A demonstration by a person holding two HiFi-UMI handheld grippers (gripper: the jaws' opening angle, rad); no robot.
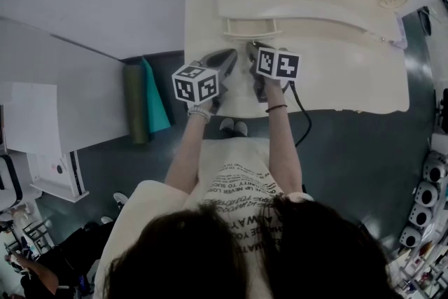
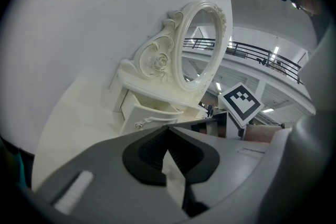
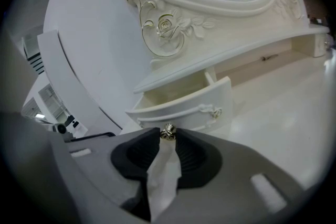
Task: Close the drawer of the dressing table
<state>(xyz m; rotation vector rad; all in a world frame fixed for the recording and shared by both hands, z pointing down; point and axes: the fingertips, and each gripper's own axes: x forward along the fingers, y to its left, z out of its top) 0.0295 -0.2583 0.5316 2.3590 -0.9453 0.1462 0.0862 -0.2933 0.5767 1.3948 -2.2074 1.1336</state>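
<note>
surface: dressing table (image 1: 350, 77) | on it: mirror stand (image 3: 210, 3), its drawer (image 3: 184, 105) open

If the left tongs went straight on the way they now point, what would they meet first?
Probably the open drawer's front, just beyond the left tongs; depth is unclear.

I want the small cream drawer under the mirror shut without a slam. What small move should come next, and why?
Probably ease the right gripper straight forward. The small cream drawer stands pulled out from under the shelf. The jaw tips sit just before its curved front, pinching a small shiny metal piece, perhaps its knob. A gentle push should slide it in.
</note>
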